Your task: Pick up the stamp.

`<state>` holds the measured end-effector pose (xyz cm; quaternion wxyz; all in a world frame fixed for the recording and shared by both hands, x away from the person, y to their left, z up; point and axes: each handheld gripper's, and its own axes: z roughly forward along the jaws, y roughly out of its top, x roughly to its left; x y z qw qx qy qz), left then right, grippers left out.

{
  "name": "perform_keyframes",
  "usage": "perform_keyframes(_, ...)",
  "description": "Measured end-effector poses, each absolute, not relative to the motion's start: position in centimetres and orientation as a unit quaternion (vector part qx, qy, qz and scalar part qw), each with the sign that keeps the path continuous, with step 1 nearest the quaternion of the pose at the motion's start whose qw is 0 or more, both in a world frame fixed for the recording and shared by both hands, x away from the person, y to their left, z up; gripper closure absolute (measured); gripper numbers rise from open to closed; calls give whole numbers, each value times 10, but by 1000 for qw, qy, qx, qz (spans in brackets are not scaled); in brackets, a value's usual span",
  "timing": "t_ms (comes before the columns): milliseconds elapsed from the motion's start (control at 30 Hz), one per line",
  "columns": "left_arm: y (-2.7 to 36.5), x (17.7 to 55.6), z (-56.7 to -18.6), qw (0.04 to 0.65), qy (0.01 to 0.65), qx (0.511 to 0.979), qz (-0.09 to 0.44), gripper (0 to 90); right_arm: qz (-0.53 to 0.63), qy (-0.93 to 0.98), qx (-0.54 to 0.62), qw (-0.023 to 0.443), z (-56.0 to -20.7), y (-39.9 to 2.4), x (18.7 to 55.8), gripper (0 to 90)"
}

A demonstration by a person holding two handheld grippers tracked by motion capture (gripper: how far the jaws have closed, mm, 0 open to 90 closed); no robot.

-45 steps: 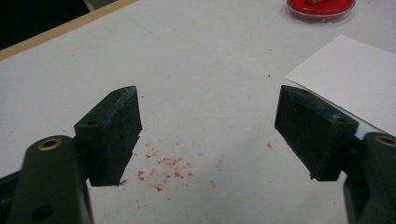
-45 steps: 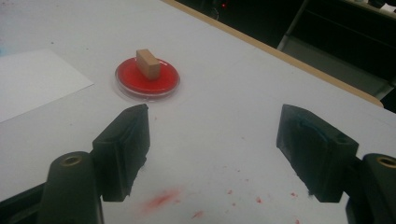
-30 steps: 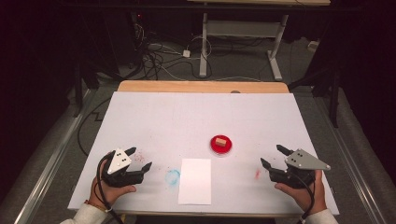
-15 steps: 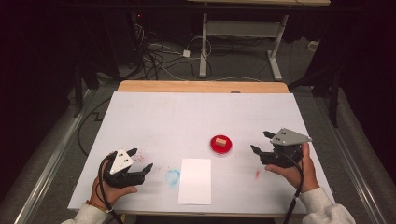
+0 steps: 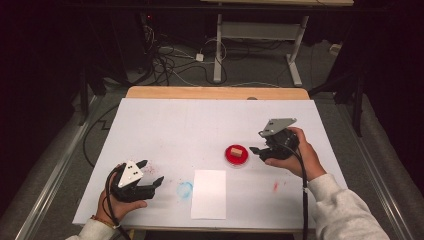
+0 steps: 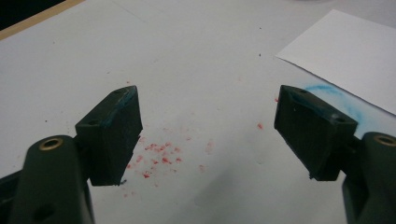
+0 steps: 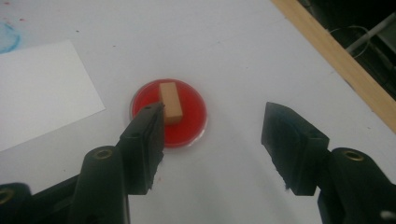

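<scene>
Two grippers: both working above the white-covered table (image 5: 165, 125), jaws spread, neither one carrying anything.
Right gripper (image 5: 260, 148): hovering just to the right of the red dish (image 5: 236, 155), jaws standing wide apart and pointing toward it; in the right gripper view (image 7: 212, 140) the left jaw is overlapping the dish's near edge while the right jaw is sitting well clear of it.
Small tan block (image 7: 170, 101): lying flat inside the red dish (image 7: 189, 119), roughly at its middle, untouched; the dish itself is sitting on the table just beyond the paper's far right corner.
Left gripper (image 5: 150, 175): resting low near the front left of the table, jaws released and gaping (image 6: 208, 135), nothing between them.
White sheet of paper (image 5: 209, 193): lying flat at the front centre, between the two hands, blank as far as can be seen.
Marks on table: red specks (image 6: 161, 156) scattered under the left gripper, a blue smudge (image 5: 184, 189) just beside the paper's left edge, another red smear (image 5: 275, 186) near the right forearm.
Progress, judged: looking like the very start, approach only; the block is not yet gripped or lifted.
Remaining, judged: centring the jaws around the block, closing, lifting it off the dish, then presumably bringing it to the paper, which is waiting unmarked.
Left hand's role: appearing idle, possibly waiting to steady the sheet.
</scene>
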<state>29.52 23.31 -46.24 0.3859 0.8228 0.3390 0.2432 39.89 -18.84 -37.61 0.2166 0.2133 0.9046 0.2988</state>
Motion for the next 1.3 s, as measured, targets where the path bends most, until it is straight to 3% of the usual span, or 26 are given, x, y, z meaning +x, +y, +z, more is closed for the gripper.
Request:
perform_keyframes(567,232,295,-464,378,335,828,243,215,212,951,180,133,-406,-136,431,543)
perform_keyframes(1300,232,297,-466,371,332,833,241,215,164,964,177,115,-428,-120,446,759)
